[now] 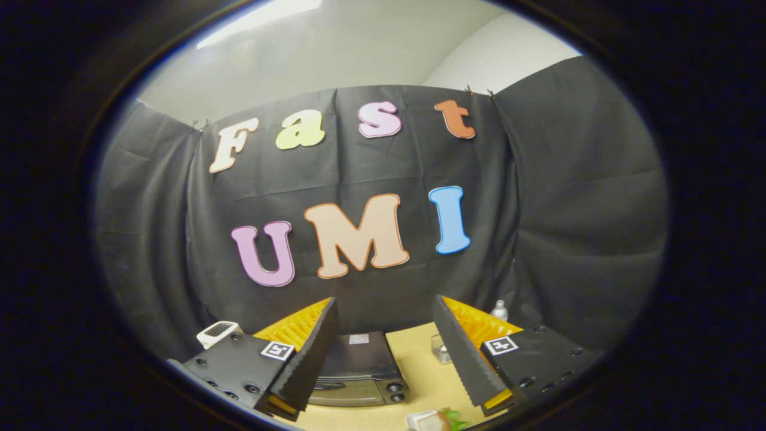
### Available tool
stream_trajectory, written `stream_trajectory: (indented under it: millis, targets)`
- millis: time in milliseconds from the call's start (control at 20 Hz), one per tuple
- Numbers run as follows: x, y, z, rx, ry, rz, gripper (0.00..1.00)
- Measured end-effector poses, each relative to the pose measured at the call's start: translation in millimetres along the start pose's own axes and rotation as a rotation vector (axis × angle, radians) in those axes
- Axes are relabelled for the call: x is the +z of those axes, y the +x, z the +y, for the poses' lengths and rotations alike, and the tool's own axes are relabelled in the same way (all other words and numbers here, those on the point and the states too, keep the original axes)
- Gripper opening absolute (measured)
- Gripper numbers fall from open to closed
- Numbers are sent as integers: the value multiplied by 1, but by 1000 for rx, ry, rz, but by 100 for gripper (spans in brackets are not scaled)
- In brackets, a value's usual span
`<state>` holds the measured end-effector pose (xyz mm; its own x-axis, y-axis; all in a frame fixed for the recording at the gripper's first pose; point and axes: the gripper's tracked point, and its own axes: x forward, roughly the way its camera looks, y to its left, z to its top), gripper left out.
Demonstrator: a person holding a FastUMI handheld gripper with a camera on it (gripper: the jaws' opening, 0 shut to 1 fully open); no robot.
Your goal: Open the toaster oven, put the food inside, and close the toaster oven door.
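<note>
A dark toaster oven stands on the yellowish table, seen from above between my two fingers, nearer the left one. Its door looks closed and two knobs sit at its right front. The food, a small item with green leaves on a white holder, lies nearer me on the table, between the fingers and right of the oven. My gripper hovers high above the table, open, with nothing between its fingers.
A small clear glass or shaker stands on the table right of the oven. A bottle with a pale cap sits at the back by the black cloth wall. A white vented device lies left of the oven.
</note>
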<state>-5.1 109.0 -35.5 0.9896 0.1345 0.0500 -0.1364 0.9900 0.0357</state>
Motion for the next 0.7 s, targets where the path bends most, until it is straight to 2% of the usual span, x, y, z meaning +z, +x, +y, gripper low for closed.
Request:
stream_trajectory:
  millis: [400, 700]
  targets:
    - [-88, 20, 83, 137, 5, 56, 99]
    - [-144, 41, 115, 157, -7, 96, 99]
